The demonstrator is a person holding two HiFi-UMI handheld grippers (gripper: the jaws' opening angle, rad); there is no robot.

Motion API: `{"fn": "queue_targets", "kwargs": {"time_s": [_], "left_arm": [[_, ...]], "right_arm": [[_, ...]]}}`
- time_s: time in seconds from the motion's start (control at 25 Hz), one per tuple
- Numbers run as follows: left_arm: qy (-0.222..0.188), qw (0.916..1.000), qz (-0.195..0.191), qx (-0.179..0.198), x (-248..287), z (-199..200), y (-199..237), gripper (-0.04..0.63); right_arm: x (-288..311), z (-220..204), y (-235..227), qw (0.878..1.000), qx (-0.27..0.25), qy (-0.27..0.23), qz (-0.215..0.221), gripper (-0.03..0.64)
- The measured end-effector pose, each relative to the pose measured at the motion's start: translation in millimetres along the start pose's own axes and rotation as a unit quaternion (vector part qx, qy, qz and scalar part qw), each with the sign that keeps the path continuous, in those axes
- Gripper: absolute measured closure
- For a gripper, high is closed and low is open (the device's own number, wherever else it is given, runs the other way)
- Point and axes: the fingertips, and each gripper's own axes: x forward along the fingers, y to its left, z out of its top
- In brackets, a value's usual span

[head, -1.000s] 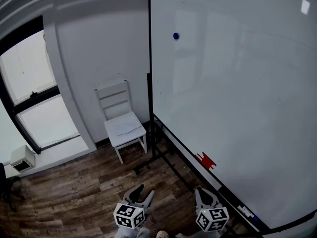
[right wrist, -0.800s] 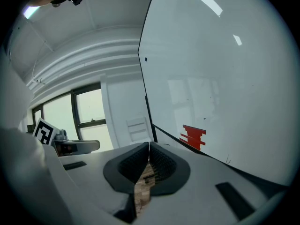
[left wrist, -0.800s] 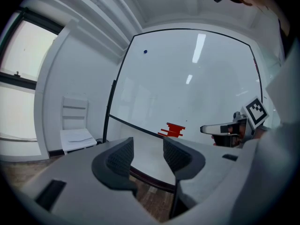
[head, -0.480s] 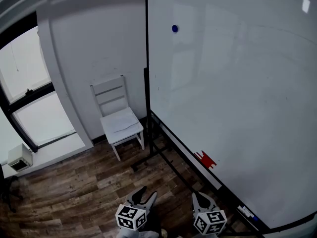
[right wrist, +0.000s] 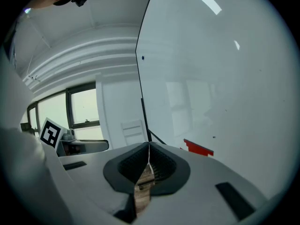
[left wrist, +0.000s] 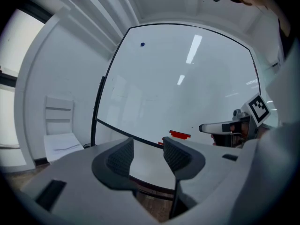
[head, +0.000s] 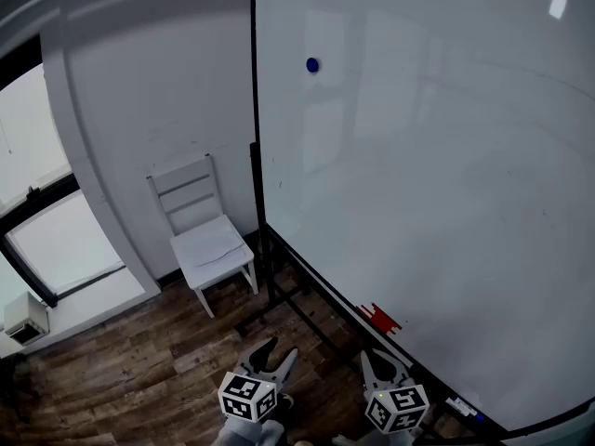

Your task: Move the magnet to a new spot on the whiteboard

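A small blue round magnet [head: 312,65] sticks high on the whiteboard [head: 446,175], near its left edge; it also shows as a dark dot, the magnet [left wrist: 142,44], in the left gripper view and the magnet [right wrist: 143,57] in the right gripper view. Both grippers hang low, far below the magnet. My left gripper [head: 276,355] [left wrist: 146,156] is open with nothing between its pads. My right gripper [head: 377,361] [right wrist: 148,162] is shut, its pads touching and holding nothing.
A red eraser [head: 380,319] rests on the board's bottom tray, with markers [head: 462,404] further right. A white chair [head: 203,233] stands against the wall left of the board stand. A window [head: 46,240] is at the far left. The floor is dark wood.
The head view has shifted to the right, so the chair, the board edge and the magnet sit further left in frame. Both grippers stay low, their jaws unchanged.
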Motion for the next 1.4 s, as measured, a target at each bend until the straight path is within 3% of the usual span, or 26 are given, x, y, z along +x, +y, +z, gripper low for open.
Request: {"fn": "queue_targets", "kwargs": {"time_s": [0.36,0.72,1.08,1.4], "left_arm": [[-0.044,0.9974,-0.041,0.040,70.3,80.3,54.8,0.403],[-0.112,0.9867,-0.077,0.089,110.2,173.0,93.2,0.403],[-0.190,0.9655,-0.128,0.124,130.7,265.3,90.9,0.403],[-0.245,0.9427,-0.163,0.158,137.9,339.4,73.9,0.403]], "right_arm": [[75.8,86.0,2.9,0.997,-0.038,-0.070,0.000,0.588],[104.2,164.6,4.1,0.986,-0.090,-0.135,-0.037,0.588],[103.9,218.3,11.7,0.974,-0.127,-0.176,-0.071,0.588],[81.4,269.0,20.0,0.953,-0.191,-0.207,-0.110,0.588]]}}
